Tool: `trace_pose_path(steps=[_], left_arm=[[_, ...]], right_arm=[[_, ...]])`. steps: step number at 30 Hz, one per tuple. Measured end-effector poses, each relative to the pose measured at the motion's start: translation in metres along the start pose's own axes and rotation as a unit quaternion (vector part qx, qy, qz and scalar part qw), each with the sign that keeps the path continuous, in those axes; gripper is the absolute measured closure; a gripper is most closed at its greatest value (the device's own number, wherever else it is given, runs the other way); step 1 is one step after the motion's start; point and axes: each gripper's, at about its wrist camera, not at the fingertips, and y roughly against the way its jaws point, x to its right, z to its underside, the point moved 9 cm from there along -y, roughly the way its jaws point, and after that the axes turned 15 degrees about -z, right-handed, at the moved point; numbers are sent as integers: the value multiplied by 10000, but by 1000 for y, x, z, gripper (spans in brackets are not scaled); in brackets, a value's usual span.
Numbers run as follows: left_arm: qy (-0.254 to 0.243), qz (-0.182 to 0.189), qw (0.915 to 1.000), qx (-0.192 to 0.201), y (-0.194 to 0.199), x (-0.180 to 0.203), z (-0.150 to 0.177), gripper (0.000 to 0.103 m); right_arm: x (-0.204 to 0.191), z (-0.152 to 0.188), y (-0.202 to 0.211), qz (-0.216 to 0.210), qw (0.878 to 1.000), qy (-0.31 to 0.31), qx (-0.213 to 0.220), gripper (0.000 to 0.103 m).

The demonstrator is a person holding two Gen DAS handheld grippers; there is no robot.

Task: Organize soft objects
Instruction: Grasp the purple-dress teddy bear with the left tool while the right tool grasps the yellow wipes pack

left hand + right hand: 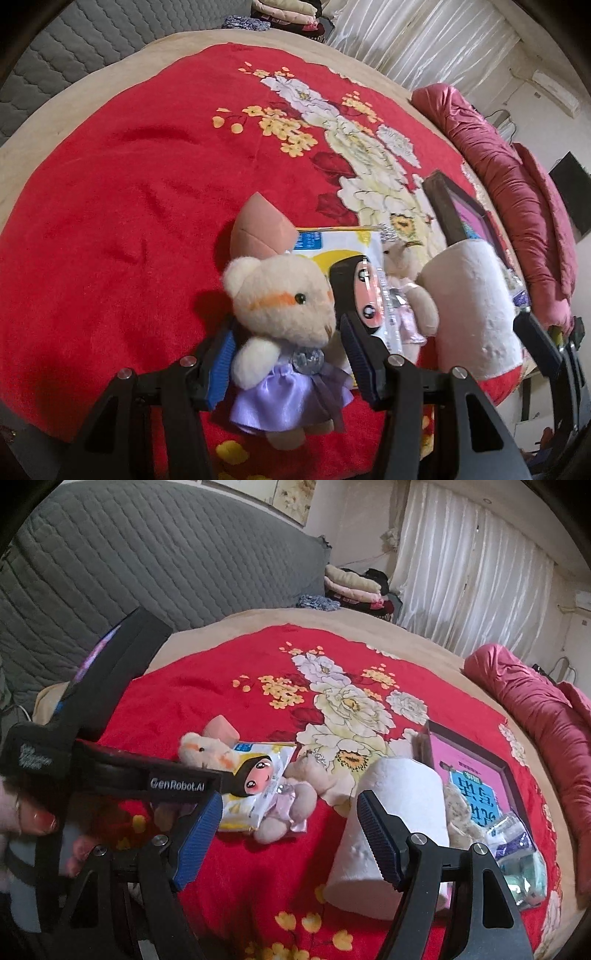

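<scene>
Red blanket [110, 221]: left tongs [288, 350] pinching bear [280, 302]; right tongs [284, 834] spread, toilet roll [399, 812] half hidden.

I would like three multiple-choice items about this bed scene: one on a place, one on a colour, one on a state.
1. The paper roll is:
A) beside the dark tray
B) on the floor
C) on a chair

2. The dress of the bear in the left claw is:
A) green
B) purple
C) black

3. The right claw is:
A) shut on the roll
B) shut on a bear
C) open, empty

Answers:
1 A, the roll sits next to the tray's rim.
2 B, shiny purple fabric shows.
3 C, its pads stand apart, gripping nothing.
</scene>
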Motion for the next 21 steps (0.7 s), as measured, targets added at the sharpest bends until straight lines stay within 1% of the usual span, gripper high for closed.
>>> trace_pose_path(steps=[4, 7, 9, 11, 16, 21], left_arm=[[1, 71, 9999, -78, -5, -4, 0, 52], [3, 73, 9999, -72, -5, -6, 0, 59], [26, 86, 9999, -82, -4, -10, 0, 65], [50, 132, 9999, -95, -2, -12, 0, 66], [90, 100, 9999, -5, 8, -23, 0, 67], [287, -2, 9994, 171, 26, -47, -2, 67]], right_arm=[[3, -6, -14, 23, 10000, -65, -67, 26], [6, -8, -24, 29, 9998, -120, -132, 26], [6, -9, -30, 37, 9998, -112, -179, 26], [7, -10, -36, 42, 9996, -124, -234, 26], [7, -9, -50, 43, 9991, -221, -372, 26], [3, -14, -64, 4, 9986, -216, -492, 26]])
